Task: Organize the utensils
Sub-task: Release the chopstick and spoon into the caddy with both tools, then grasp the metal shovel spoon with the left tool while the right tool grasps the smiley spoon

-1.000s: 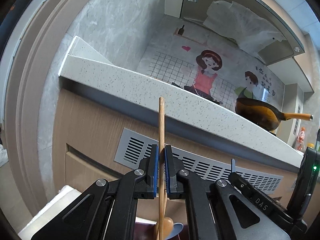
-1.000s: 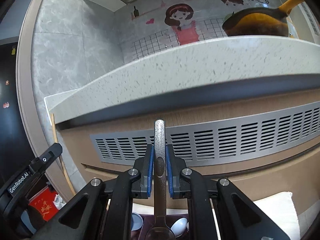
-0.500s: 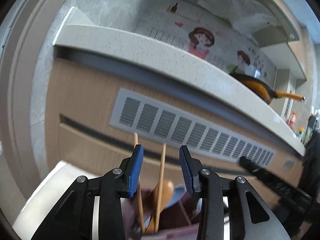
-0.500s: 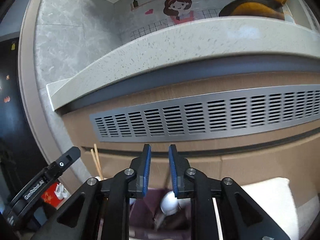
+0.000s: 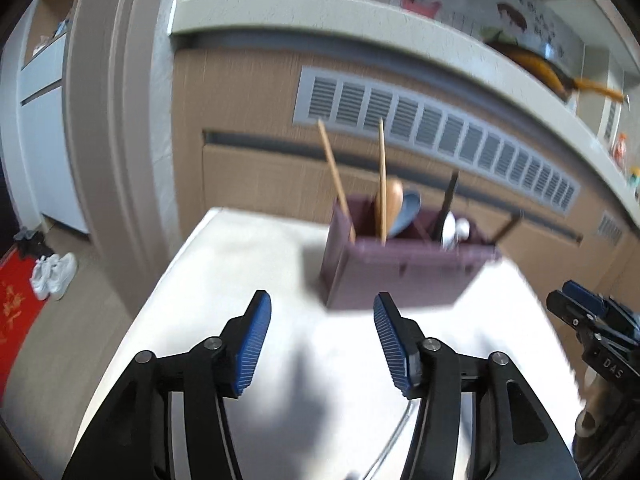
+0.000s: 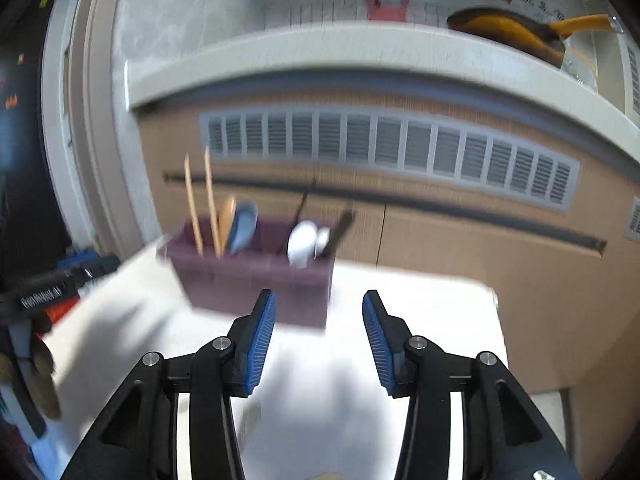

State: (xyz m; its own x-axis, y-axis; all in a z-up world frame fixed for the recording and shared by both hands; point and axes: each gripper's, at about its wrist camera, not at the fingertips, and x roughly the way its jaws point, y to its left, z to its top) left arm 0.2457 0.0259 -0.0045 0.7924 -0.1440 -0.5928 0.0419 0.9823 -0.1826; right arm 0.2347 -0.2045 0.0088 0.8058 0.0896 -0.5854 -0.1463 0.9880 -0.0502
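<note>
A purple utensil holder [image 5: 400, 268] [image 6: 256, 280] stands on the white table [image 5: 240, 280]. Two wooden chopsticks [image 5: 382, 176] [image 6: 210, 204], a wooden spoon [image 5: 391, 200] and a blue spoon [image 5: 410, 208] stick up from its left part. A metal spoon [image 5: 450, 232] [image 6: 302, 244] and dark handles sit in its right part. My left gripper [image 5: 322, 308] hangs short of the holder, jaws opening, nothing between them. My right gripper [image 6: 318, 304] is likewise back from the holder, jaws opening and empty. Each gripper shows at the edge of the other's view.
Behind the table is a wood-fronted cabinet with a grey vent grille [image 5: 436, 136] under a pale counter [image 6: 360, 48] bearing an orange-handled pan [image 6: 520, 32]. A thin metal handle [image 5: 394, 436] lies on the table under my left gripper. White shoes [image 5: 54, 276] sit on the floor.
Left gripper let go of the chopstick and right gripper of the metal spoon; both now stand in the holder. Both grippers opened, drew back and tipped downward.
</note>
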